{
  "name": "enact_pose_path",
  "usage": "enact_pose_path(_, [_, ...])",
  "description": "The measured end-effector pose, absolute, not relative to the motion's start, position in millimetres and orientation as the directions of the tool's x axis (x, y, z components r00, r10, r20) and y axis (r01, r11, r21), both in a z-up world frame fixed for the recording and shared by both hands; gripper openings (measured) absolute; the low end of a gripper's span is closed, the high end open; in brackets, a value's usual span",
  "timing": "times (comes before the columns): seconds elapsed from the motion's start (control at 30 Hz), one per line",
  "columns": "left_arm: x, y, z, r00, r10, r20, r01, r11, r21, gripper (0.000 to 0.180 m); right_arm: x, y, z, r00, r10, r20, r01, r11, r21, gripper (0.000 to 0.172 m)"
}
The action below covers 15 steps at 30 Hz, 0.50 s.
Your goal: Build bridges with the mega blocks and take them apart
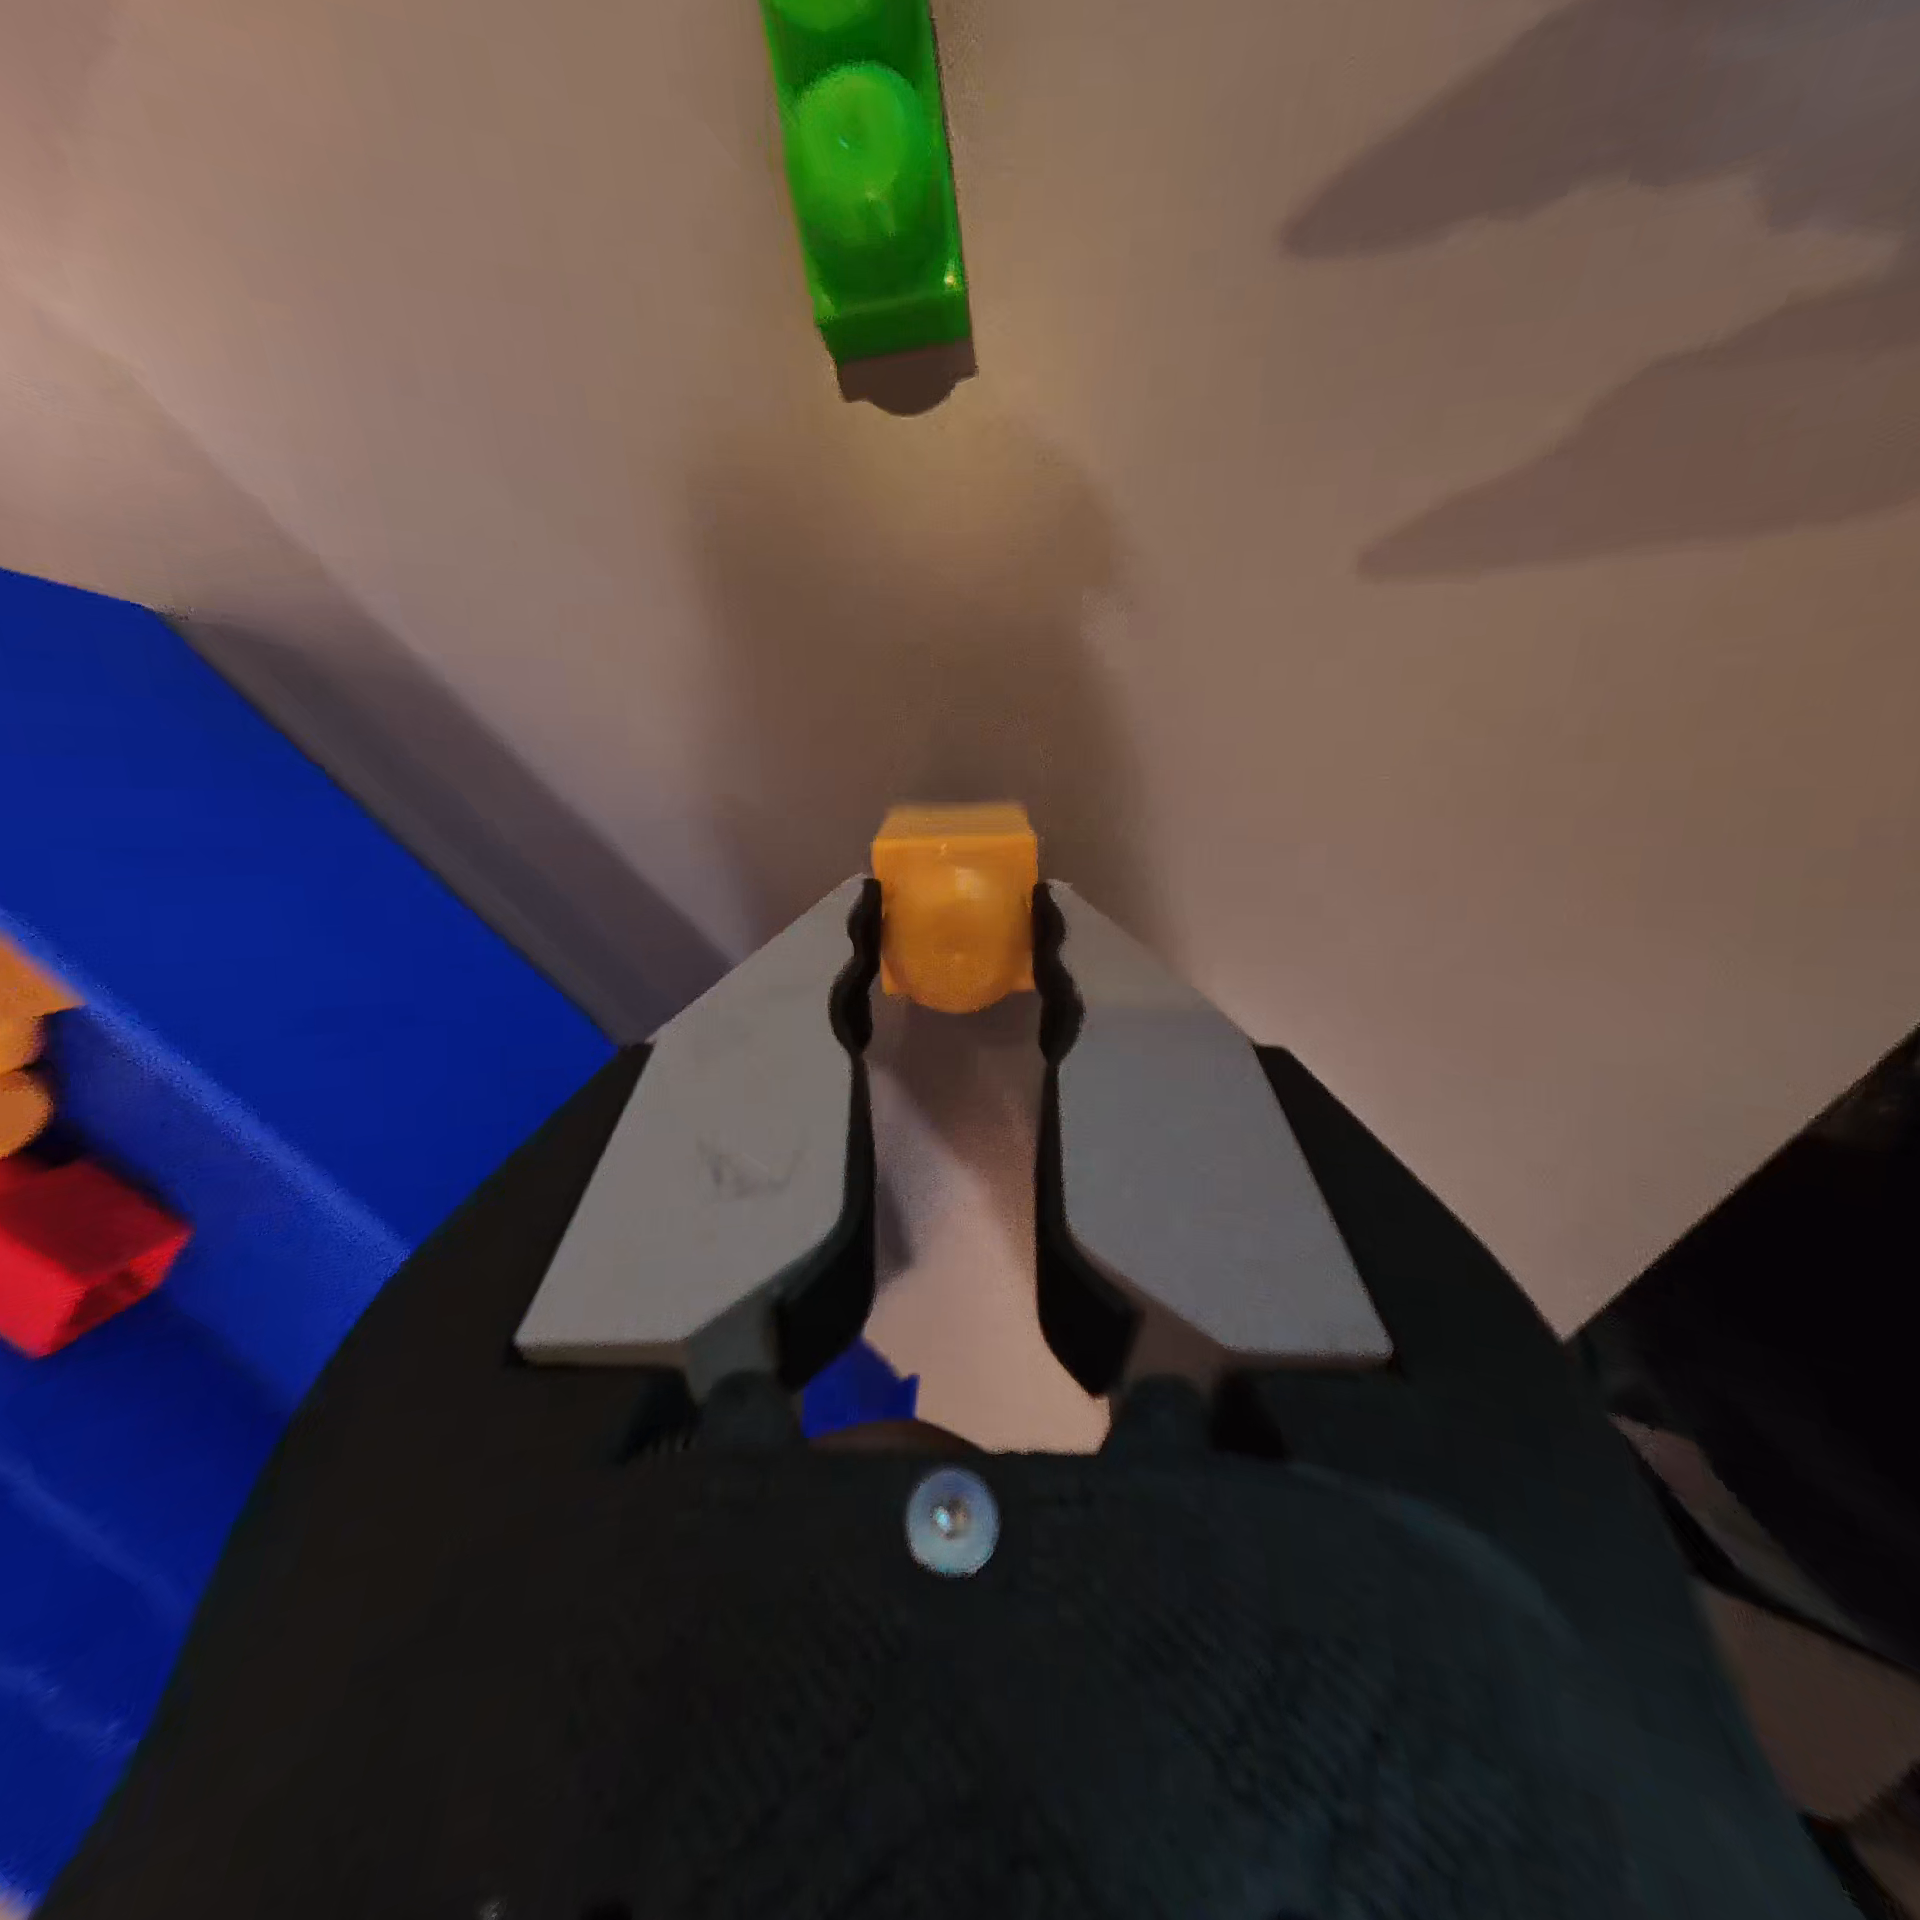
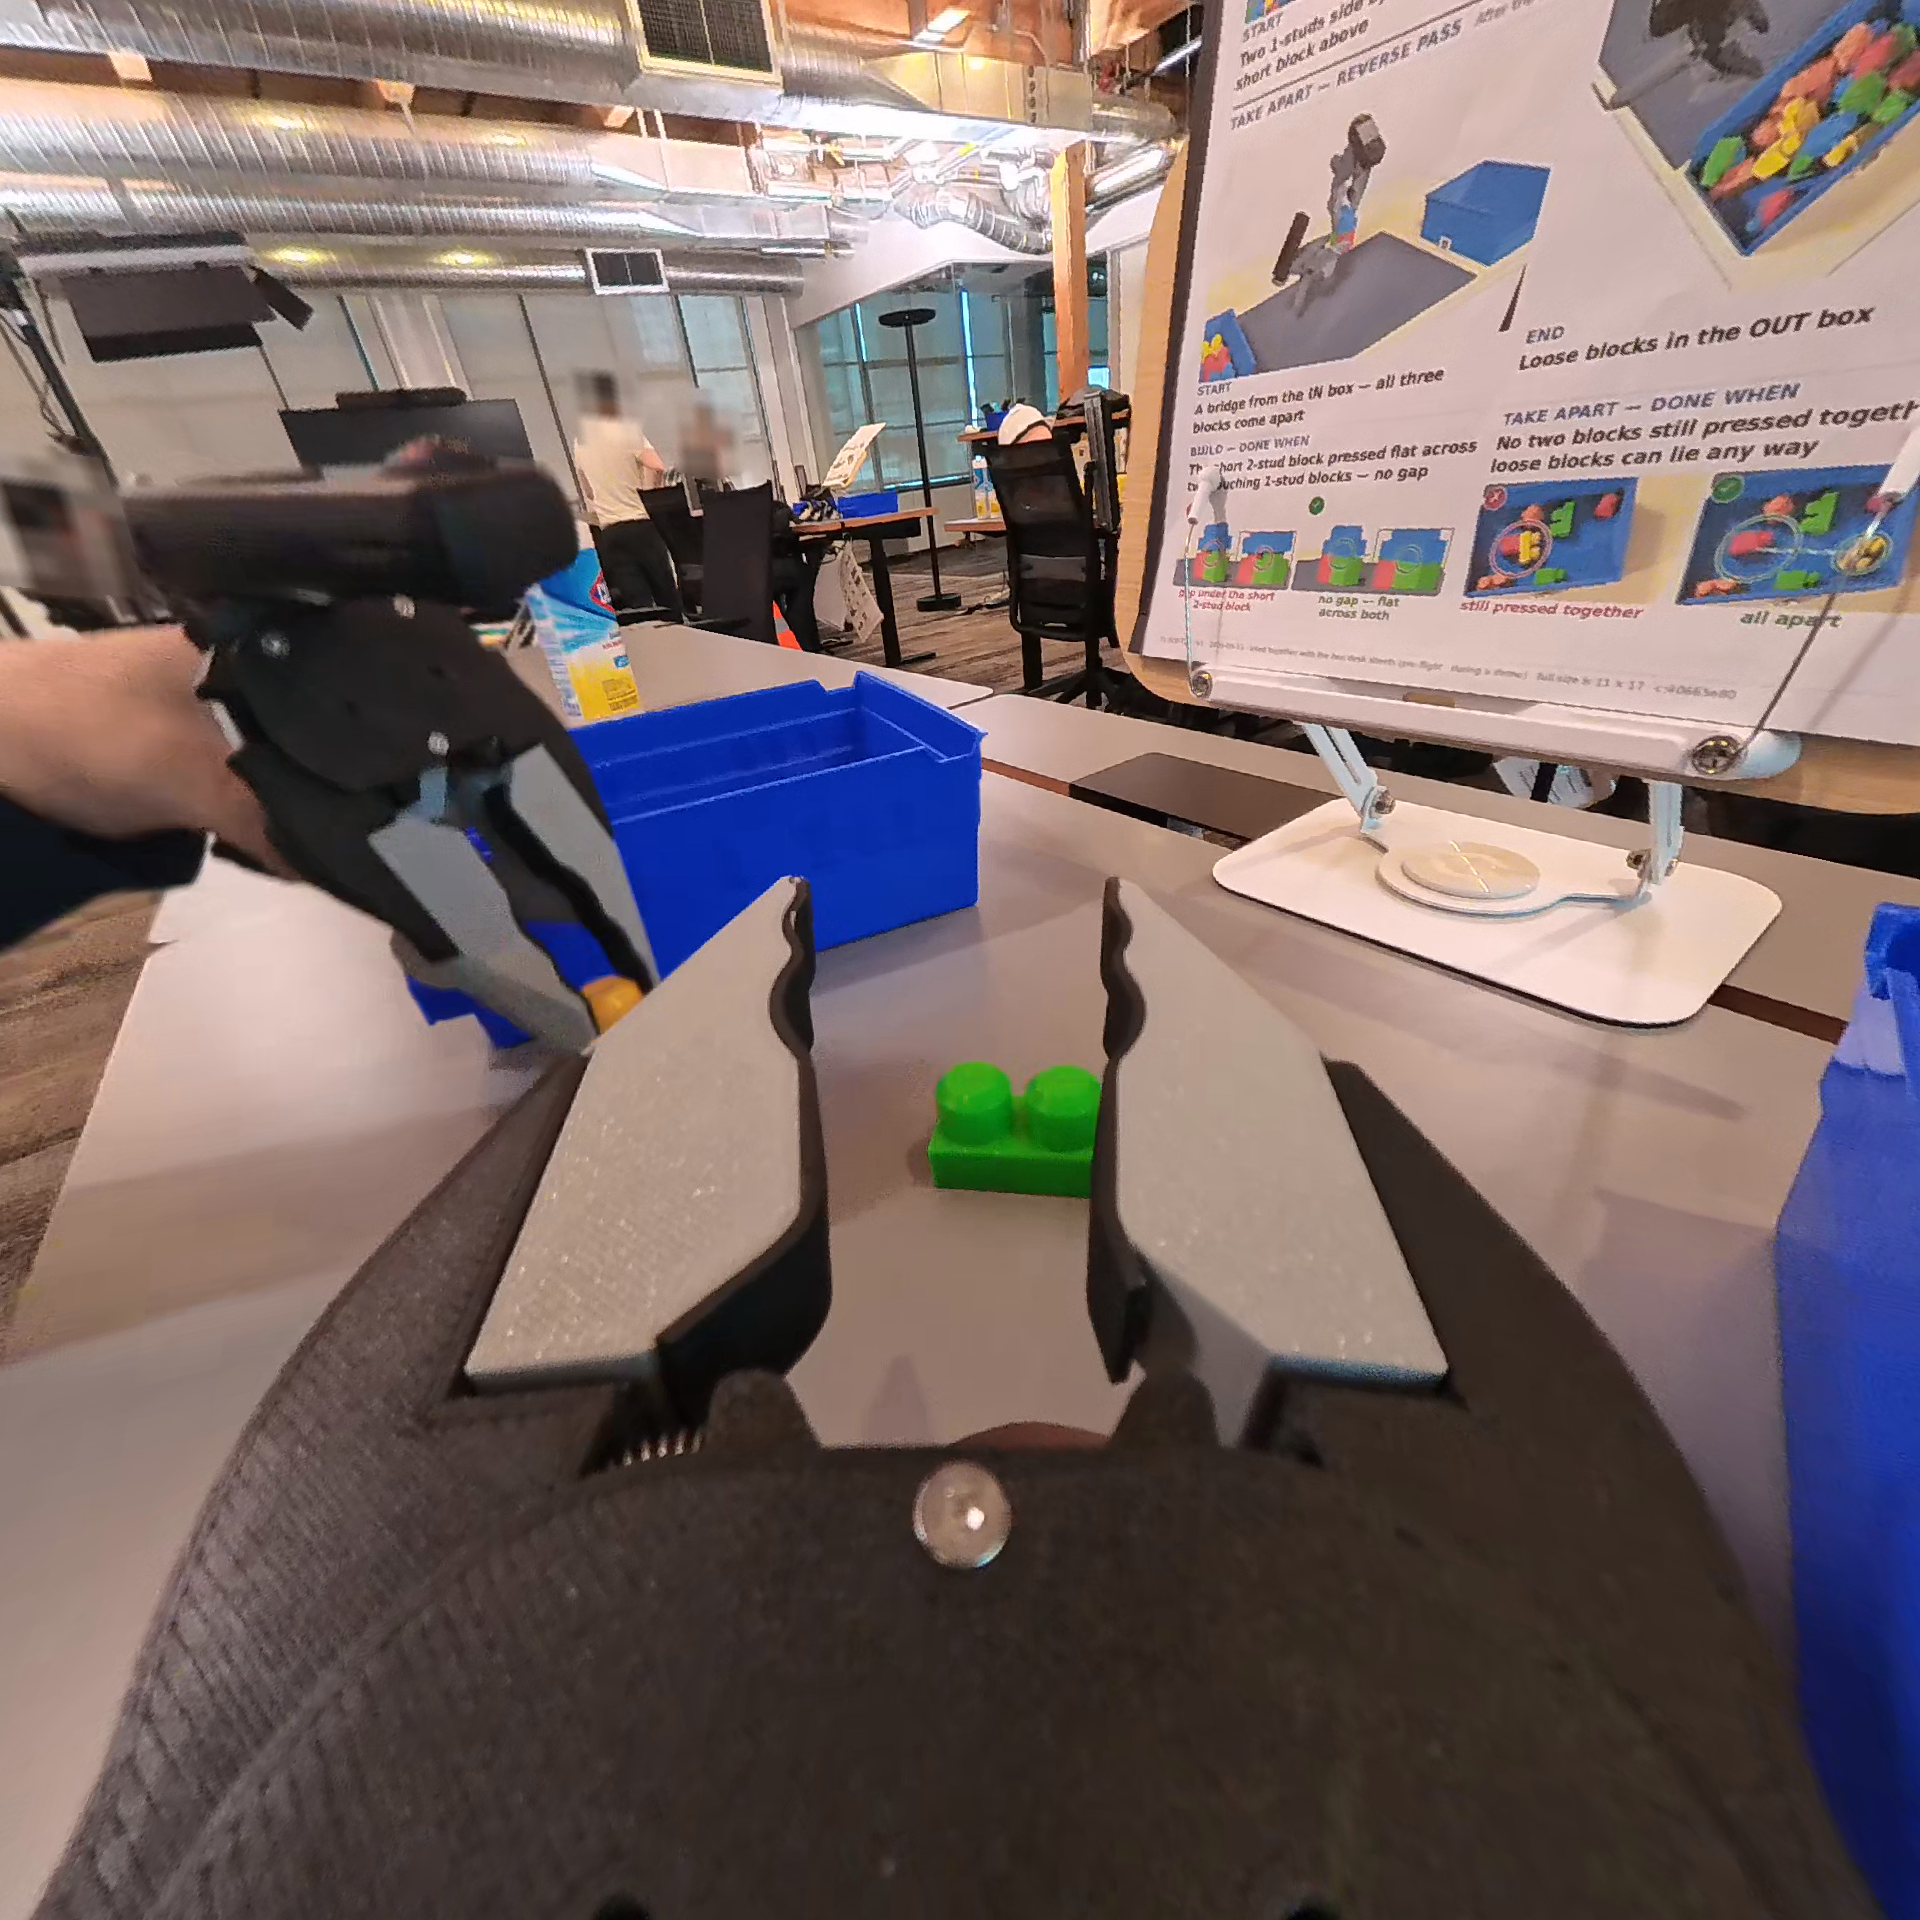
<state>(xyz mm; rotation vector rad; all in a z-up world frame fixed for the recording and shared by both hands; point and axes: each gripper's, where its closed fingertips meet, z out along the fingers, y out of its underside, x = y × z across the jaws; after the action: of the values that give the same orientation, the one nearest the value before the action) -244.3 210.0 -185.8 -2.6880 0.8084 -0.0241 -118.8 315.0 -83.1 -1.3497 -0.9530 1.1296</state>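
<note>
My left gripper [image 1: 954, 935] is shut on a small orange one-stud block [image 1: 954, 914], with both black pads against its sides, above the grey table. The right wrist view shows that gripper [image 2: 597, 1013] at the left with the orange block [image 2: 613, 1000] at its tips, in front of a blue bin. A green two-stud block [image 2: 1016, 1132] sits on the table; it also shows at the top of the left wrist view [image 1: 868, 187]. My right gripper [image 2: 954, 966] is open and empty, above and behind the green block, which lies low between its fingers without touching them.
A blue bin [image 1: 239, 883] at the left of the left wrist view holds a red block [image 1: 78, 1252] and orange blocks. Another blue bin [image 2: 790, 821] stands behind the green block. A further blue bin [image 2: 1860, 1299] is at the right edge. An instruction board on a white stand [image 2: 1496, 914] stands at the back right.
</note>
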Motion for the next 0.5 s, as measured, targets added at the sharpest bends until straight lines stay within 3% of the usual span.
enact_pose_path(0.27, [-250.7, 227.1, -186.2, 0.836, -0.547, -0.056, -0.538, -0.793, -0.287, 0.027, -114.5, 314.7, -76.3, 0.227, 0.968, -0.11, -0.08, -0.095, -0.992, 0.052])
enact_pose_path(0.5, [-252.4, 265.3, -181.0, 0.882, -0.469, -0.044, -0.443, -0.792, -0.42, 0.027, -116.9, 312.2, -78.0, 0.216, 0.97, -0.111, -0.073, -0.098, -0.993, 0.052])
